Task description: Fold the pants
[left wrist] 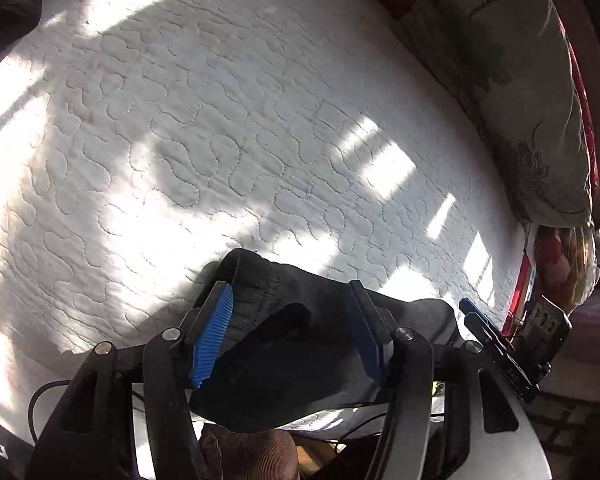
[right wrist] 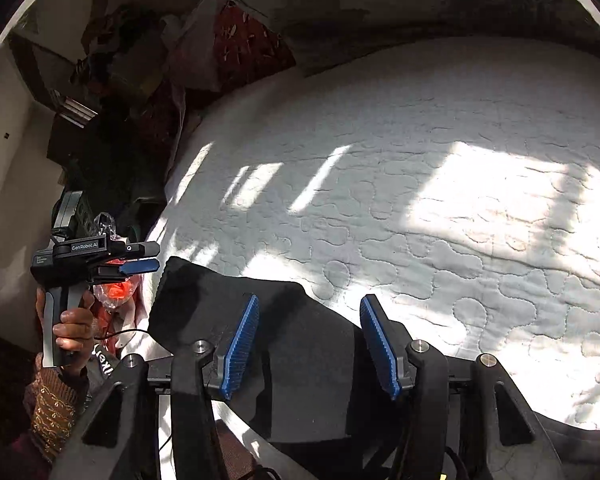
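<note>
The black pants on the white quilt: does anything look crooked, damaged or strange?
Nothing looks damaged. The black pants lie folded at the near edge of the white quilt, their elastic end slightly bunched. Both claws are open above them.

Hard sunlight fell in blown-out patches across the quilt (left wrist: pixel 204 128), with striped shadows between. The room's edges stayed dim, fisheye-bent and slightly soft; the pants (right wrist: pixel 300 344) showed nearly featureless black.
</note>
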The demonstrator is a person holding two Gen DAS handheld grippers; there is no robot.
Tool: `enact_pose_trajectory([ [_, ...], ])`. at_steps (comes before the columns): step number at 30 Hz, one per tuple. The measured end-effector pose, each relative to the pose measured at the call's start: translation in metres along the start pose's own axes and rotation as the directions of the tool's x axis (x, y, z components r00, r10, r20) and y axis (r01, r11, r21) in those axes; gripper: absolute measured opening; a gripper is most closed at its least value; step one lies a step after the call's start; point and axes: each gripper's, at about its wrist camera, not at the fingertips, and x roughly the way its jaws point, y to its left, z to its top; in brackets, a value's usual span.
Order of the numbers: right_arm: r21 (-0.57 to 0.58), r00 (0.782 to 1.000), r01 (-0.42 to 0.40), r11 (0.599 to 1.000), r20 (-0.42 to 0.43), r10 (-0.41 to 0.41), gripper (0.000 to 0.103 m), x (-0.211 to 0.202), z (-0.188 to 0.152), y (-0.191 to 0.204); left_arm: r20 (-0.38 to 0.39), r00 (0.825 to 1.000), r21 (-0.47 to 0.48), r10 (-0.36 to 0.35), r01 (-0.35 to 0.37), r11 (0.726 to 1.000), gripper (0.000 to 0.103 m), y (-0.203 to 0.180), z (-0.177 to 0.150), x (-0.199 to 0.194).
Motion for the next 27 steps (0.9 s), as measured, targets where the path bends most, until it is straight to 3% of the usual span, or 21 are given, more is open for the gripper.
enact_pose_trajectory([
  [3, -0.035, 0.999, 0.037, 0.999, -0.028, -0.038, 0.055, 0.017, 0.006, 0.007, -0.013, 0.999, 0.002, 0.039, -0.039, 0.999, 0.057, 0.008, 0.003, 0.009],
  [7, -0.033, 0.996, 0.059, 0.998, -0.060, -0.061, 0.055, 0.031, 0.010, 0.007, -0.069, 0.997, 0.003, -0.019, 0.019, 1.000, 0.057, 0.011, 0.002, 0.025],
  [9, -0.069, 0.994, 0.038, 0.997, -0.095, -0.044, 0.054, 0.037, 0.007, 0.012, -0.055, 0.998, 0.045, -0.032, 0.035, 0.998, 0.057, 0.005, -0.003, 0.024],
  [11, -0.174, 0.992, 0.014, 0.985, -0.123, -0.036, 0.040, 0.038, -0.005, 0.027, -0.044, 0.998, 0.085, -0.041, 0.045, 0.995, 0.059, 0.000, -0.006, 0.023],
  [13, -0.221, 0.987, 0.015, 0.975, -0.151, -0.050, 0.042, 0.039, -0.012, 0.033, -0.037, 0.998, 0.085, -0.044, 0.047, 0.995, 0.060, -0.002, -0.006, 0.024],
  [15, -0.163, 0.985, -0.008, 0.987, -0.169, -0.020, 0.043, 0.041, -0.009, 0.026, -0.010, 0.999, 0.058, -0.045, 0.045, 0.997, 0.059, -0.002, -0.008, 0.023],
  [16, -0.128, 0.987, -0.022, 0.992, -0.161, 0.001, 0.043, 0.041, -0.006, 0.023, 0.007, 0.999, 0.062, -0.032, 0.031, 0.998, 0.053, -0.004, -0.011, 0.021],
  [17, -0.096, 0.989, -0.033, 0.995, -0.144, 0.019, 0.037, 0.040, -0.003, 0.019, 0.021, 1.000, 0.078, -0.002, 0.001, 0.997, 0.040, -0.007, -0.014, 0.018],
  [18, -0.086, 0.991, -0.012, 0.996, -0.131, 0.001, 0.029, 0.040, -0.002, 0.018, 0.035, 0.999, 0.094, 0.022, -0.025, 0.995, 0.036, -0.010, -0.019, 0.016],
  [19, -0.107, 0.990, 0.036, 0.994, -0.131, -0.050, 0.004, 0.041, -0.002, 0.019, 0.050, 0.999, 0.103, 0.020, -0.025, 0.994, 0.033, -0.011, -0.023, 0.013],
  [22, -0.194, 0.990, 0.110, 0.975, -0.068, -0.126, 0.005, 0.031, -0.008, 0.038, 0.131, 0.987, 0.143, 0.097, -0.115, 0.983, 0.031, -0.014, -0.031, 0.011],
  [24, -0.206, 0.990, 0.137, 0.969, 0.006, -0.139, 0.005, 0.022, -0.010, 0.044, 0.112, 0.984, 0.126, 0.138, -0.152, 0.980, 0.031, -0.011, -0.027, 0.025],
  [27, -0.206, 0.980, 0.191, 0.960, -0.018, -0.199, 0.006, 0.040, -0.014, 0.037, 0.121, 0.984, 0.082, 0.133, -0.143, 0.986, 0.034, -0.007, -0.023, 0.026],
])
